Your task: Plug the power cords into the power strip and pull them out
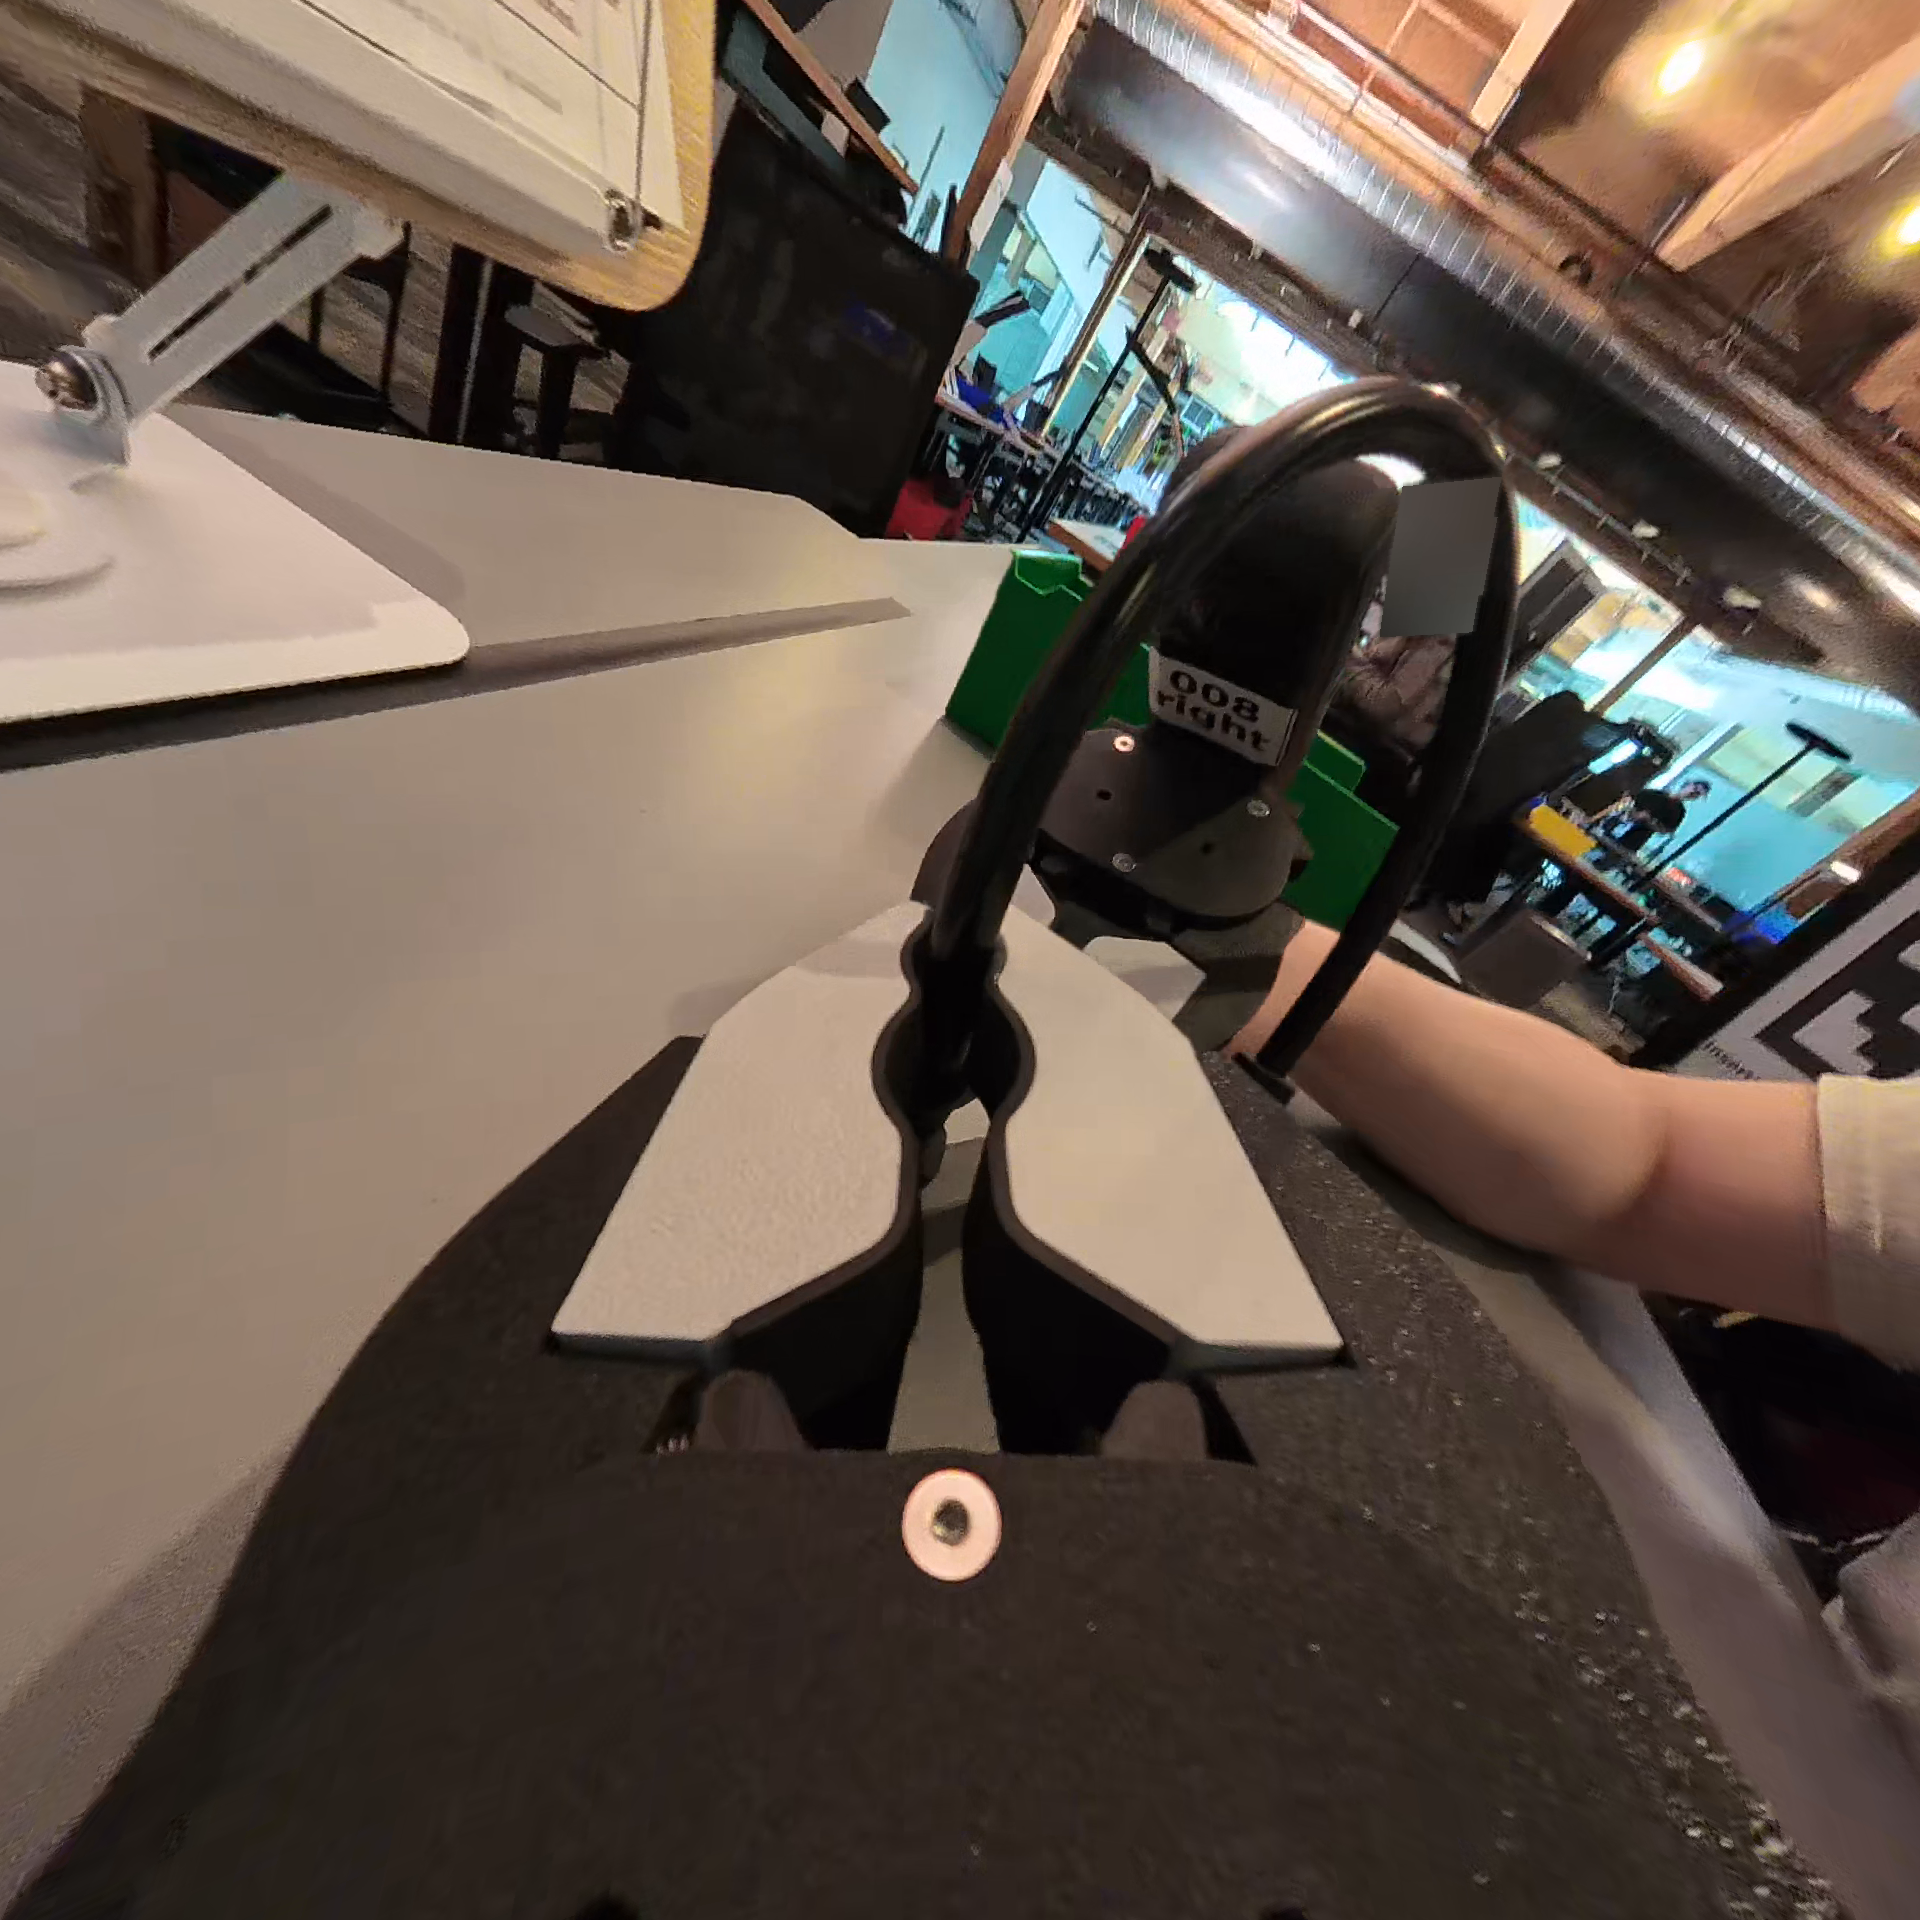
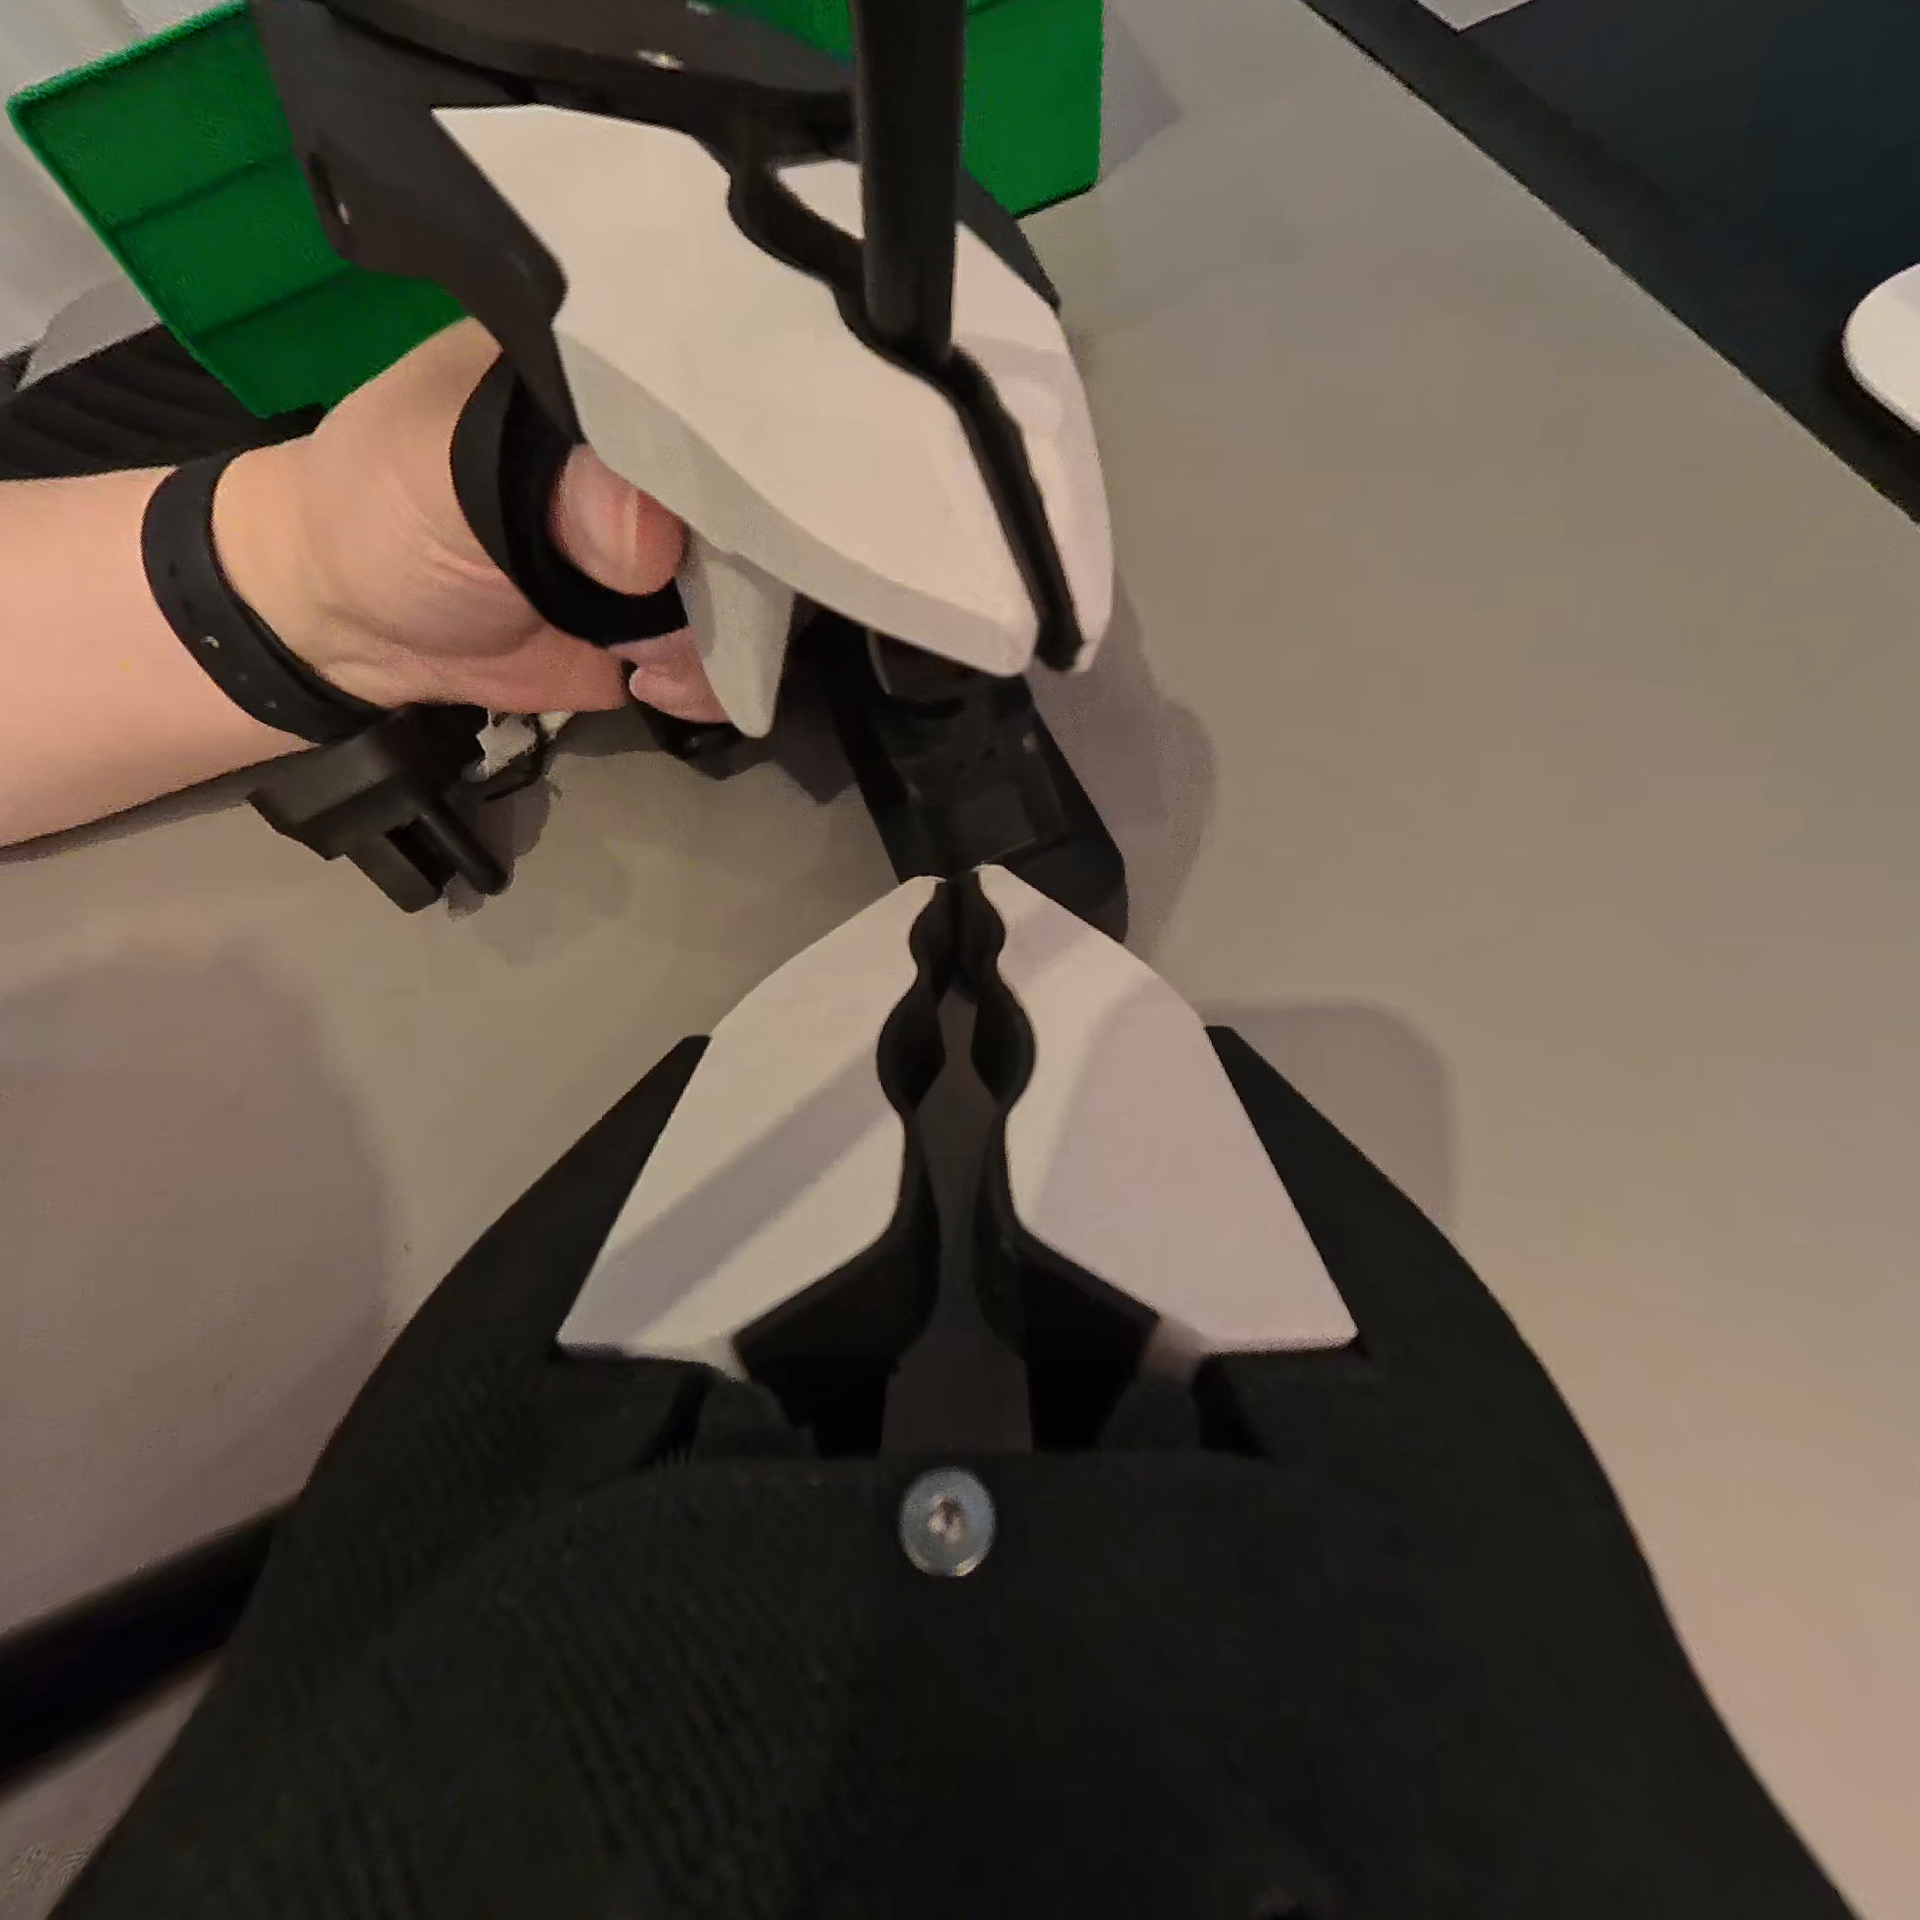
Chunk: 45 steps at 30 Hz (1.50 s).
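Note:
My left gripper (image 1: 956, 935) is shut on a black power cord (image 1: 1091, 582) that arches up and over to the right. In the right wrist view the left gripper (image 2: 1049, 644) points down, with the cord (image 2: 904, 208) between its fingers. The cord's plug (image 2: 925, 696) sits just below its tips, at the black power strip (image 2: 997, 790) lying on the grey table. I cannot tell how deep the plug sits. My right gripper (image 2: 956, 883) is shut, its tips at the near end of the strip. Its body (image 1: 1174, 821) shows beyond the cord.
A green bin (image 2: 208, 208) stands behind the left gripper and also shows in the left wrist view (image 1: 997, 665). Another black plug (image 2: 384, 800) lies by the person's wrist. A white stand base (image 1: 208, 582) sits at the far left. A black cord (image 2: 104, 1642) runs under my right gripper. Tip to tip, the grippers are about 7 cm apart.

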{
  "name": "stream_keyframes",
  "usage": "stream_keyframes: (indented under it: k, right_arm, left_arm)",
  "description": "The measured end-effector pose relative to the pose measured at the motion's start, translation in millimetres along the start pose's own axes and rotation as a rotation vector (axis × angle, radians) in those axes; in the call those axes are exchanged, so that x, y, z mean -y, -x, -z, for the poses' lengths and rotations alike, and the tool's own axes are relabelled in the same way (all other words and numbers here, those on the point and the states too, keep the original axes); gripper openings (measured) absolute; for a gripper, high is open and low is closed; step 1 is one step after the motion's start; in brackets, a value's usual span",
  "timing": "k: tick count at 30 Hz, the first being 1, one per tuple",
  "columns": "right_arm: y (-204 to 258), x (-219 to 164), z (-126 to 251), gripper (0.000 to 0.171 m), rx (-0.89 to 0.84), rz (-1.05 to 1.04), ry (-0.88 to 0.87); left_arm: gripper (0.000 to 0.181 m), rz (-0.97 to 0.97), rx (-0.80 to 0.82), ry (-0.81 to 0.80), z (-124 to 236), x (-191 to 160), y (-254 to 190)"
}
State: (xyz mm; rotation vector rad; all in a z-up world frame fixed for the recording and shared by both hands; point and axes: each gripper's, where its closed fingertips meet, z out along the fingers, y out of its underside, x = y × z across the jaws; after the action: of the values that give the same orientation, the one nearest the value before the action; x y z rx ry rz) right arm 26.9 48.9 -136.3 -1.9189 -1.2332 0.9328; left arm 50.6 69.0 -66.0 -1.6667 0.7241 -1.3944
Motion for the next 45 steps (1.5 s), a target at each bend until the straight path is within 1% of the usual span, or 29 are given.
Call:
stream_keyframes:
  k: [3, 6, 8, 10, 11, 12, 13, 14, 15, 16, 17, 18, 20, 21, 22, 24, 26, 27, 28, 29, 30, 32, 34, 37, 38, 40, 42, 45]
  right_arm:
    - [-2.6, 1.9, 0.3, 0.008, -0.019, 0.013, -0.01]
    - [5.3, 1.6, 6.2, 0.003, 0.149, -0.119, -0.02]
    - [8.4, 8.4, 12.5, 0.003, 0.236, -0.17, -0.069]
    - [4.3, 22.8, 19.6, 0.002, 0.207, -0.119, -0.181]
    - [0.3, 29.8, 22.3, 0.002, 0.159, -0.066, -0.231]
    - [-4.4, 34.3, 22.6, 0.005, 0.095, -0.013, -0.256]
    - [-11.3, 35.0, 20.1, 0.075, 0.021, 0.016, -0.25]
    - [-15.5, 30.4, 15.9, 0.088, -0.02, 0.029, -0.208]
    - [-12.2, 27.2, 12.0, 0.084, 0.001, 0.04, -0.176]
    - [-6.7, 29.3, 10.0, 0.077, 0.037, 0.04, -0.184]
    - [-3.2, 36.2, 10.2, 0.075, 0.062, 0.035, -0.228]
    - [-3.4, 43.1, 11.6, 0.072, 0.067, 0.028, -0.275]
    - [-4.0, 44.1, 11.2, 0.058, 0.101, -0.001, -0.278]
    - [-3.0, 42.9, 10.6, 0.054, 0.126, -0.017, -0.267]
    - [-2.5, 41.9, 9.8, 0.055, 0.141, -0.029, -0.257]
    - [2.7, 38.6, 3.9, 0.056, 0.172, -0.006, -0.207]
    - [0.8, 32.2, -10.9, 0.055, 0.123, 0.067, -0.105]
    - [-1.2, 28.1, -18.7, 0.051, 0.087, 0.116, -0.048]
    - [-3.6, 26.2, -24.1, 0.037, 0.052, 0.162, -0.017]
    - [-6.9, 27.6, -26.5, 0.028, 0.019, 0.178, -0.018]
    - [-8.0, 28.9, -27.4, 0.028, 0.01, 0.151, -0.028]
    - [-7.2, 29.8, -25.8, 0.027, 0.029, 0.031, -0.037]
    - [-6.9, 27.9, -21.0, 0.028, 0.054, -0.093, -0.027]
    - [-5.9, 27.0, -17.6, 0.027, 0.124, -0.308, -0.051]
    - [-5.0, 26.5, -17.4, 0.028, 0.137, -0.341, -0.048]
    - [-4.9, 26.3, -17.3, 0.028, 0.124, -0.354, -0.04]
    - [-5.7, 26.2, -17.2, 0.028, 0.115, -0.358, -0.046]
    - [-5.9, 26.2, -16.6, 0.028, 0.125, -0.363, -0.06]
  left_arm:
    - [0.003, 0.052, -0.044, -0.012, 0.4, 2.2, 0.6]
    - [0.012, 0.116, -0.154, 0.006, 0.2, 2.5, -9.1]
    - [0.022, 0.195, -0.218, 0.021, 2.3, 6.9, -17.7]
    - [0.025, 0.172, -0.226, 0.015, 10.6, 19.7, -23.4]
    - [0.026, 0.136, -0.212, 0.01, 17.0, 28.3, -26.5]
    - [0.026, 0.09, -0.192, 0.013, 24.5, 36.2, -29.9]
    - [0.025, 0.04, -0.155, 0.029, 32.2, 41.8, -31.6]
    - [0.026, -0.012, -0.097, 0.06, 39.2, 43.7, -30.3]
    - [0.029, -0.069, -0.024, 0.102, 45.7, 42.5, -25.7]
    - [0.034, -0.126, 0.064, 0.151, 51.8, 38.6, -16.4]
    - [0.039, -0.176, 0.153, 0.197, 57.8, 33.5, -4.3]
    - [0.04, -0.214, 0.221, 0.232, 62.3, 27.6, 6.7]
    - [0.034, -0.234, 0.361, 0.252, 70.1, 19.6, 31.8]
    - [0.03, -0.244, 0.394, 0.247, 71.5, 15.5, 39.7]
    - [0.024, -0.247, 0.431, 0.223, 72.9, 14.3, 47.2]
    - [0.022, -0.27, 0.463, 0.156, 71.5, 14.3, 53.5]
    - [0.021, -0.309, 0.533, 0.168, 73.5, 10.2, 62.8]
    - [0.02, -0.335, 0.556, 0.202, 72.9, 5.6, 66.2]
    - [0.019, -0.36, 0.585, 0.237, 72.1, 1.0, 70.1]
    - [0.019, -0.38, 0.622, 0.26, 71.9, -2.0, 74.1]
    - [0.018, -0.403, 0.645, 0.268, 70.4, -4.0, 75.9]
    - [0.017, -0.435, 0.647, 0.279, 63.6, -9.1, 75.2]
    - [0.016, -0.478, 0.684, 0.287, 61.2, -7.2, 74.9]
    - [0.01, -0.606, 0.773, 0.341, 60.0, -6.6, 80.2]
    - [0.003, -0.646, 0.803, 0.376, 59.3, -9.2, 83.4]
    - [0.0, -0.692, 0.864, 0.421, 60.9, -13.1, 88.0]
    - [0.0, -0.708, 0.852, 0.407, 60.1, -12.1, 84.5]
    - [0.0, -0.647, 0.823, 0.391, 60.4, -12.8, 83.5]
